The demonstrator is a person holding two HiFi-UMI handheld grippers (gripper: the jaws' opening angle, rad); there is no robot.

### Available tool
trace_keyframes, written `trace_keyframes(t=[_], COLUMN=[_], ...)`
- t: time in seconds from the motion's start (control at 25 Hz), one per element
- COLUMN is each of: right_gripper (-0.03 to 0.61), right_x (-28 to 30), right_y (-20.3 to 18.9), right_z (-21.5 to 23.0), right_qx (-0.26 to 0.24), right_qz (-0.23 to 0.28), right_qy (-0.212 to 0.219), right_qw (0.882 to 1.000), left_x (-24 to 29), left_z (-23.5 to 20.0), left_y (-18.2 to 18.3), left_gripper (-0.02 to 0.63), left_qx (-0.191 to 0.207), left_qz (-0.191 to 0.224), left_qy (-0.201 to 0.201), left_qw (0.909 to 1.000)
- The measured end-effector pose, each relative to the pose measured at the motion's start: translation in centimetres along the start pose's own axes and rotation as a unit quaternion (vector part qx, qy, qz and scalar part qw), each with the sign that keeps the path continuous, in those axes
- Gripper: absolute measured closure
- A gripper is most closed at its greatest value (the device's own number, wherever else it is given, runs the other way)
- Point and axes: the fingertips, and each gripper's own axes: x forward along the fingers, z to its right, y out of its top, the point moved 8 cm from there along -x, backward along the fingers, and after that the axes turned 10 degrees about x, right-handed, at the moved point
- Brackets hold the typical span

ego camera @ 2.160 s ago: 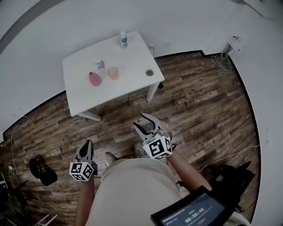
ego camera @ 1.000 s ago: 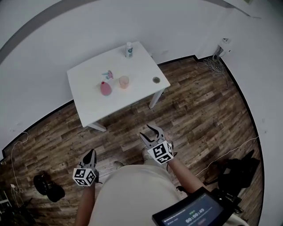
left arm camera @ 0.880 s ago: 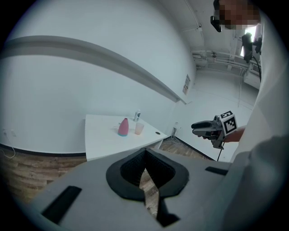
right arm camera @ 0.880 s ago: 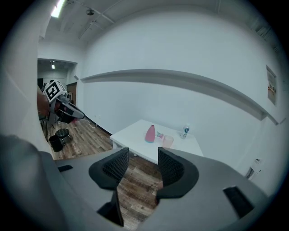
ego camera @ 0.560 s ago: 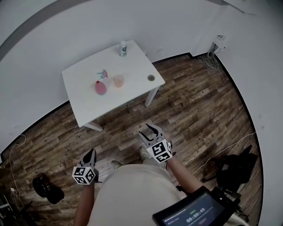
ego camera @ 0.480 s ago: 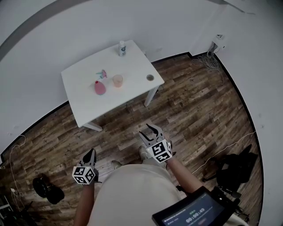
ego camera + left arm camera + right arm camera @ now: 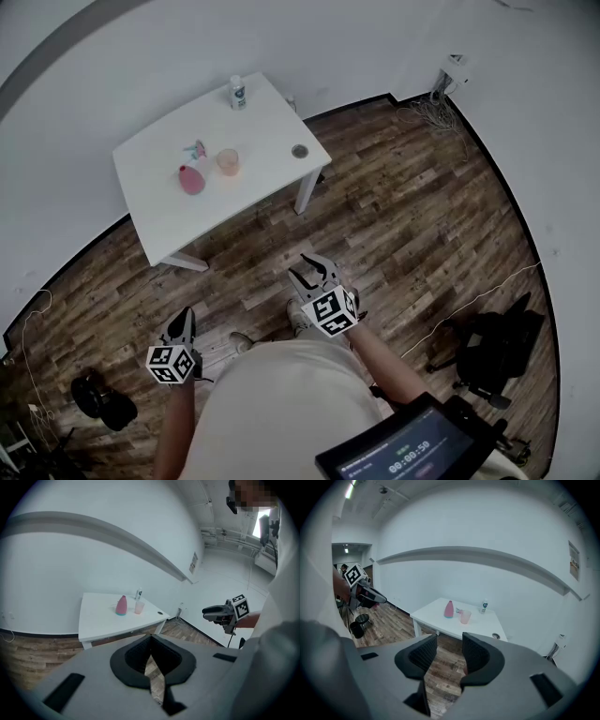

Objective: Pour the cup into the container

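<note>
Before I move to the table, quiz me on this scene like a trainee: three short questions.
1. True or false: the translucent pink cup stands on the white rectangular table, right of the pink tapered bottle in the head view.
2. The left tongs are: A) shut and empty B) wide open C) holding the cup.
3. Which item stands nearest the wall?
Key: 1 true; 2 A; 3 the small white labelled bottle.
</note>
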Motion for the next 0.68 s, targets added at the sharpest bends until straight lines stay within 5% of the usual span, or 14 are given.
trace_keyframes(t=[0.28,0.68], right_gripper=[0.416,0.416], right_x=[-1.4,-2.0], right_y=[-0.8,1.6], right_z=[2.7,7.2], right_qx=[0.011,0.022], right_qz=[0.010,0.046], right_qy=[0.015,0.057], right_qw=[1.000,0.997], left_x=[2.8,7.5], left_z=[3.4,8.8], left_y=[1.3,5.6], left_gripper=[0.604,0.598], left_qx=[-0.005,-0.049], left_qz=[0.005,0.068], left_qy=[-0.012,-0.046], left_qw=[0.9999,0.9954])
